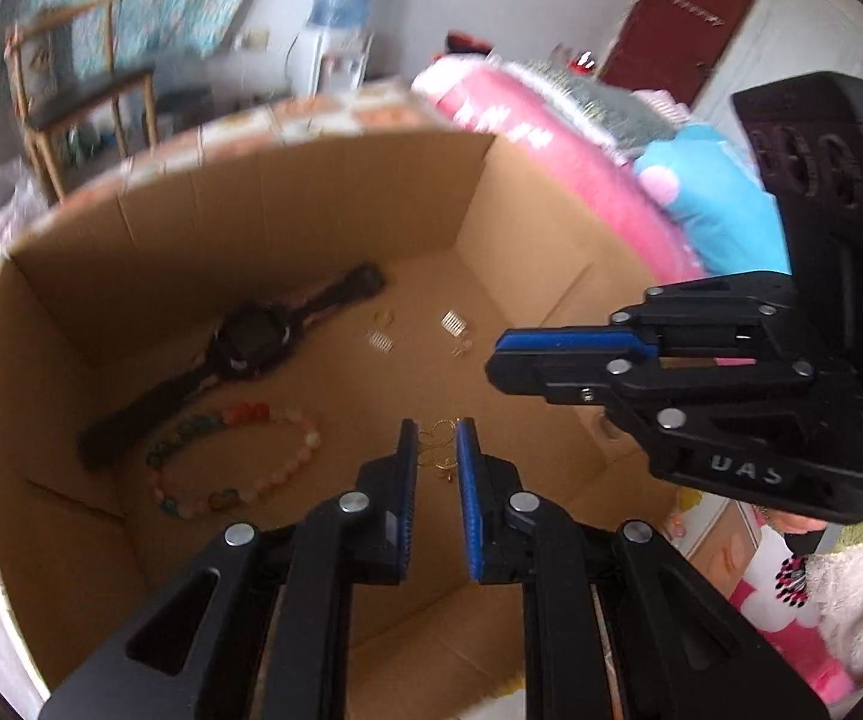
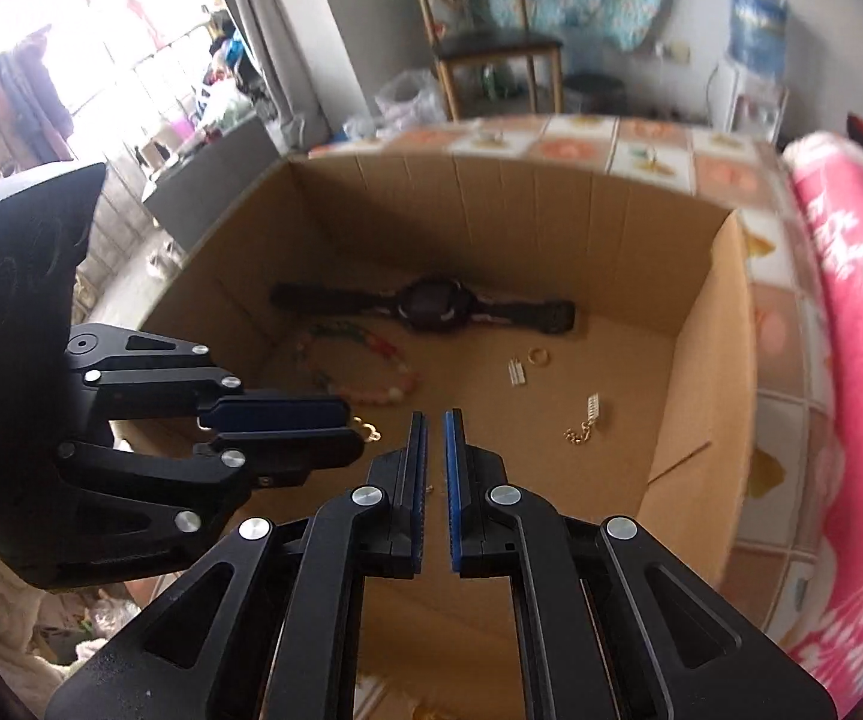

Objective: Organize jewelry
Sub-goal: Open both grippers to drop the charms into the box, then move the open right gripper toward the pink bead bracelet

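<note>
A cardboard box (image 1: 323, 222) is being viewed from above by both grippers, and the jewelry is lying loose on its floor. In the left wrist view, a black watch (image 1: 251, 342) is lying at about ten o'clock from centre, a bead bracelet (image 1: 233, 462) at about eight o'clock just below it, and two small hair combs (image 1: 452, 322) with a ring (image 1: 382, 317) at about twelve o'clock. A gold chain (image 1: 438, 447) is being framed between the fingers of the left gripper (image 1: 437, 429), whose jaws are being kept narrow with a slim gap; nothing is being pinched, since the chain is lying on the floor beneath them. The right gripper (image 2: 435, 420) is being held nearly closed and empty, above the box.

Several risks are being carried here. The views are being smeared by motion, so a small piece could be misjudged and missed. The two grippers are being held close together at three o'clock of each other, so a knock is possible. With jaws this narrow, a chain could be pushed aside rather than straddled. The thin chain could also slip from flat pads or snag on the beads nearby.
</note>
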`<state>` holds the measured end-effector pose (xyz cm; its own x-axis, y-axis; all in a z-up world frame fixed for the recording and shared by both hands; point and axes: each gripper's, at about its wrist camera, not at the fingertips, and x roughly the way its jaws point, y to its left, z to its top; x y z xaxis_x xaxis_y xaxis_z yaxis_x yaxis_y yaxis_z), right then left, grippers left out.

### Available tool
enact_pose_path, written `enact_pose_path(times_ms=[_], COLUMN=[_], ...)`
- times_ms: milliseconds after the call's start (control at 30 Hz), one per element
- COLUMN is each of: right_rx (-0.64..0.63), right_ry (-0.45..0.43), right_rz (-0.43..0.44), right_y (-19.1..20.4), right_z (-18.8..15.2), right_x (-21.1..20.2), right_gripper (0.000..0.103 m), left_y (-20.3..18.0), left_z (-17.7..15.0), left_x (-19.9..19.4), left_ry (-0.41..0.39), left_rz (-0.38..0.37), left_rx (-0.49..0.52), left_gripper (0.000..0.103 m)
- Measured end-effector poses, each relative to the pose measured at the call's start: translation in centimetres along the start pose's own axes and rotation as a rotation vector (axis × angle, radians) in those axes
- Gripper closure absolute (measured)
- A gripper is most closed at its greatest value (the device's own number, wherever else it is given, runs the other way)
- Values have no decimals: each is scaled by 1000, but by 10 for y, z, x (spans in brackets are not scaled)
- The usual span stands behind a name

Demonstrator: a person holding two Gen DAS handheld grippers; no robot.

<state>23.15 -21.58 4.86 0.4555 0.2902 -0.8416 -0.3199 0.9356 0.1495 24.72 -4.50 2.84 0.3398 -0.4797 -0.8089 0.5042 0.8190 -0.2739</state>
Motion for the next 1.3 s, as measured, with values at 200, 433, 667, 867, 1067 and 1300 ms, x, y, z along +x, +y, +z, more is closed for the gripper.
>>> enact_pose_path(times_ms=[200,433,667,867,1067,1300], right_rx=[-4,8,11,30,49,81], right_ry=[-11,-50,-85,-157,-254,-331], right_rz=[3,9,-1,27,59,4], right_y=[-5,-11,-10,-11,-2,12], right_z=[-2,3,-3,-13,-44,-107], right_x=[-4,-13,-24,-54,-96,-134], right_gripper=[95,92,86,78,65,58], left_y=[7,11,13,8,-5,-18], left_z=[4,8,9,4,-28,-99], left_x=[10,12,1,-31,-85,-137], left_ry=[37,40,-7,-104,-225,-297], left_rz=[-18,-19,-46,-35,-24,-33], left_rx=[-39,-48,-60,-34,8,12], left_gripper=[90,88,84,84,67,43])
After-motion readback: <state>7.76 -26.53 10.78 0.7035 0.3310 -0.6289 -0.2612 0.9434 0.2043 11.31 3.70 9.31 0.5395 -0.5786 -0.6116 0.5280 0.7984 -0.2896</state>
